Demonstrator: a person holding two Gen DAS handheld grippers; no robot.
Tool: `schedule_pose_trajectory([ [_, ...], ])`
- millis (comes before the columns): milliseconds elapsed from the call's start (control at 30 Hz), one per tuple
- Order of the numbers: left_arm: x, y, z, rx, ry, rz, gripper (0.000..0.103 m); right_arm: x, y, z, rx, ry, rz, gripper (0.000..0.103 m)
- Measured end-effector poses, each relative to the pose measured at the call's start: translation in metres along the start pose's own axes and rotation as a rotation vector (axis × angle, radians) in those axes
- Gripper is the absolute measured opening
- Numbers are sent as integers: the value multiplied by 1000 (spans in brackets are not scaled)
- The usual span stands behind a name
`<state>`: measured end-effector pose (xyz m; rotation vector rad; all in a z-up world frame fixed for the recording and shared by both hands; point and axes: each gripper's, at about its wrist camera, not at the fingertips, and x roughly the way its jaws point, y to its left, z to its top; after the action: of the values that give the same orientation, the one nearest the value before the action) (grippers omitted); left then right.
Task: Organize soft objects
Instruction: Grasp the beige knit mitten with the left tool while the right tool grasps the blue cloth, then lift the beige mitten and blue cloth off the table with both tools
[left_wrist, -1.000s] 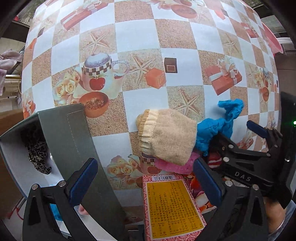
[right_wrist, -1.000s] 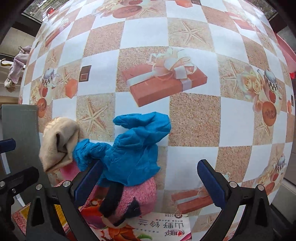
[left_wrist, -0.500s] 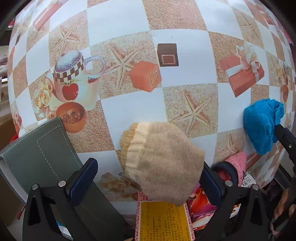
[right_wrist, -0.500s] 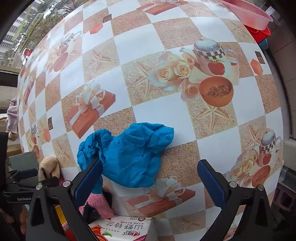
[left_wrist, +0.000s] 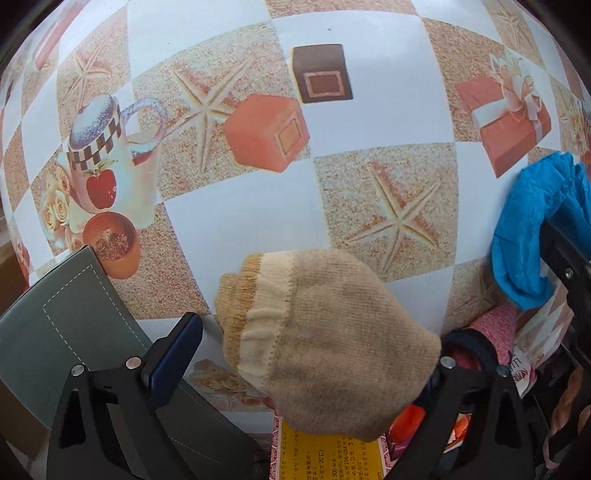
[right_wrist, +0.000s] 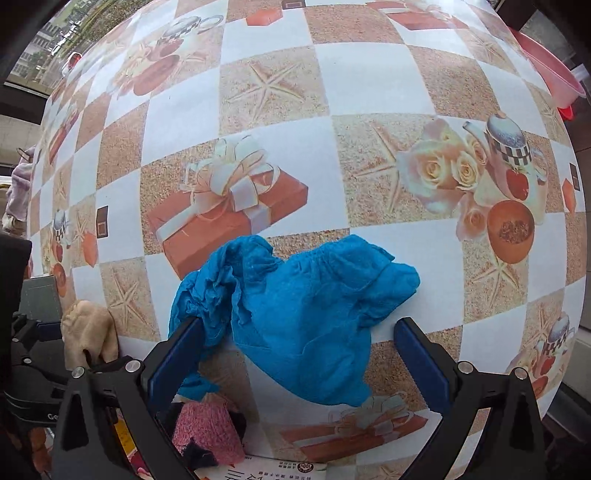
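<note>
1. Left wrist view: my left gripper has its jaws wide, just beginning to close, with the beige knitted sock lying between them. The left pad stands clear of the sock's ribbed cuff. The right pad is hidden behind the toe end, so I cannot tell whether it touches yet.
2. Taking that sock as my landmark: the grey fabric box stands just to its left, the pink sock just to its right, and the blue cloth further right and up. A red-and-yellow packet lies partly under its near end.
3. Handling: I judge the sock light, limp and compressible. It should bunch rather than slip, so I would pinch across the thick middle, not the loose cuff.
4. Right wrist view: my right gripper is wide open over the crumpled blue cloth. Its left finger brushes the cloth's gathered edge; its right finger sits clear on the tablecloth.
5. From here the beige sock is far left of the cloth and the pink sock below it. The cloth looks thin and floppy; I would grip the gathered, thicker left fold.
</note>
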<state>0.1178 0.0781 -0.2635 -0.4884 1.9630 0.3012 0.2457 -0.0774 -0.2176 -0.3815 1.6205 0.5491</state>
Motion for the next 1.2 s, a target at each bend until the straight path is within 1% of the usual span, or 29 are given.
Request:
schedule_pose_trajectory([
  [67, -4, -5, -1, 21, -16, -10, 80, 0, 10, 6, -11, -10, -8, 103],
  [100, -8, -8, -2, 33, -27, -4, 75, -1, 13, 7, -17, -16, -12, 95],
  [133, -11, -10, -4, 47, -41, 4, 60, -1, 17, 10, -21, -23, -4, 85],
  [167, -14, -13, -5, 61, -54, 6, 42, -3, 21, 10, -25, -32, -11, 78],
  [200, -16, -14, -7, 72, -67, 1, 37, -5, 24, 10, -33, -45, -22, 56],
  [233, -19, -14, -9, 75, -81, -8, 33, -9, 28, 13, -43, -57, -26, 32],
  [267, -22, -14, -12, 75, -102, -14, 32, -10, 29, 16, -43, -57, 2, 24],
  [300, -28, -14, -13, 77, -130, -16, 32, -11, 29, 17, -29, -48, 35, 22],
  [500, -60, -11, -43, 85, -297, 12, 32, -34, 19, 12, 5, -77, 113, 22],
  [600, -78, -11, -55, 69, -360, -5, 32, -41, 14, 8, 28, -86, 135, 22],
  [700, -89, -7, -70, 56, -396, -29, 32, -45, 5, 6, 55, -97, 141, 23],
  [733, -91, -7, -74, 53, -403, -37, 32, -48, -4, 6, 60, -101, 139, 25],
  [767, -92, -6, -77, 51, -407, -45, 32, -49, -9, 7, 61, -98, 135, 32],
  [833, -100, -10, -74, 48, -411, -52, 32, -52, -10, 10, 48, -117, 108, 82],
  [867, -102, -10, -75, 46, -416, -54, 32, -60, -16, 8, 28, -149, 94, 86],
  [900, -107, -11, -77, 44, -420, -57, 32, -64, -13, 9, -1, -183, 75, 86],
  [933, -114, -13, -77, 40, -425, -62, 32, -64, -6, 12, -30, -199, 56, 86],
  [1033, -128, -12, -76, 28, -441, -70, 32, -53, 11, 23, -96, -176, 43, 86],
  [1100, -132, -13, -79, 19, -452, -68, 32, -39, 22, 30, -133, -156, 11, 86],
  [1200, -135, -15, -83, 3, -465, -80, 32, -22, 36, 35, -186, -134, -10, 85],
])
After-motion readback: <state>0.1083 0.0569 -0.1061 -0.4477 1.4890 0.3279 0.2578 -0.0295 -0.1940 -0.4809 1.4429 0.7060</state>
